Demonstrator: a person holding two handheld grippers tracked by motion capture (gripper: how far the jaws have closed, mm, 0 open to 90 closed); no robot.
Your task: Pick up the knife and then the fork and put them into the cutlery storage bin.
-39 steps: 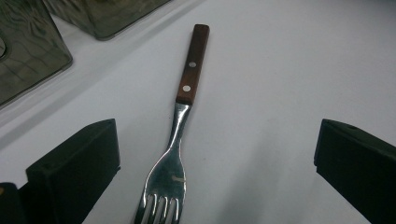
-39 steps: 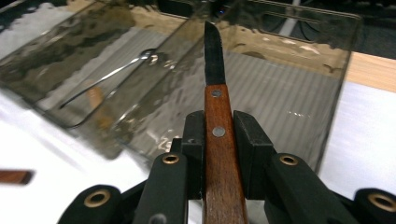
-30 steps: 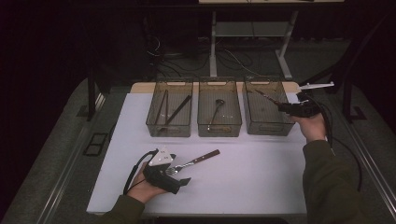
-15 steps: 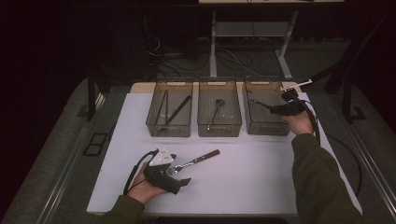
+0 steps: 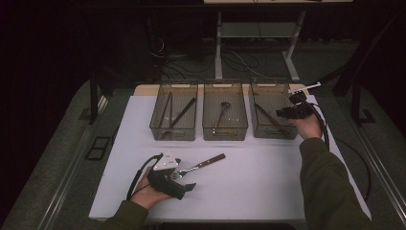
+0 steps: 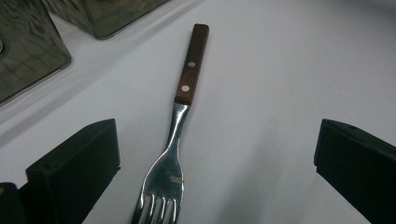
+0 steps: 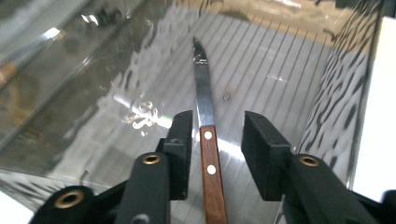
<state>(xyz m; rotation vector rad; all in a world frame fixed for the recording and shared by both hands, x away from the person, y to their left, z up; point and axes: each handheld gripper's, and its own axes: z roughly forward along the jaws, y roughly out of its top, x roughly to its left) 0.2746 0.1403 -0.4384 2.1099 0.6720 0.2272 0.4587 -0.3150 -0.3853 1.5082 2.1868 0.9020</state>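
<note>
Dim, dark surroundings; bright table; sharp close-ups.

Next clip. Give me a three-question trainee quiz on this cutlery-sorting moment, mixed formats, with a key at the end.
1. True or false: the steel fork with a brown wooden handle lies on the white table between the open jaws of the left gripper.
2. Which clear plastic bin holds the wood-handled knife? A) left bin B) middle bin C) right bin
3. Fill in: the jaws of the right gripper, having just been opening, stand either side of the knife's ____.

Key: 1 true; 2 C; 3 handle, with a gap on each side.
</note>
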